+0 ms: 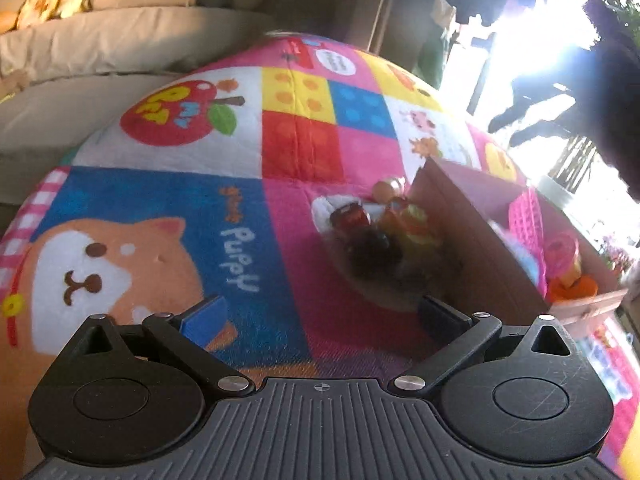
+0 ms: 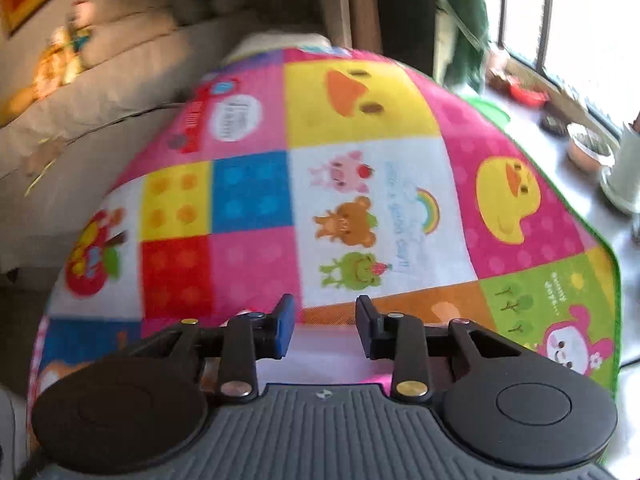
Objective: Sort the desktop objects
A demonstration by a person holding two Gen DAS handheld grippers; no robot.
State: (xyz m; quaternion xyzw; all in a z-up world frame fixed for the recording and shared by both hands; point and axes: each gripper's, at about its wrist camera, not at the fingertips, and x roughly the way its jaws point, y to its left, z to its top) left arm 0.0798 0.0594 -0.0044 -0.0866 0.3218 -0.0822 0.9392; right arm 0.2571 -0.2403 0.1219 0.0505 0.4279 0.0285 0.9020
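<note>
A blurred heap of small toys and bottles (image 1: pixel 380 236), among them a red-labelled bottle and a yellow-orange plastic piece, lies on the bright patchwork cartoon-print mat (image 1: pixel 224 216) in the left wrist view, pressed against the near wall of a brown cardboard box (image 1: pixel 476 240). The heap is too smeared to give any single piece a long axis or heading; as a whole it stretches along the box wall, running away from the camera. Inside the box sit a pink mesh plastic basket (image 1: pixel 526 216) and a pink and orange toy (image 1: pixel 568 264). The left gripper (image 1: pixel 320 312) tilts down toward the mat, its jaws spread wide with nothing between them; the heap lies just ahead of it, toward its right finger. The right gripper (image 2: pixel 324 328) also angles downward over the mat, above the orange and pink squares, its jaws drawn close together yet apart, empty, with none of the toys in its view.
</note>
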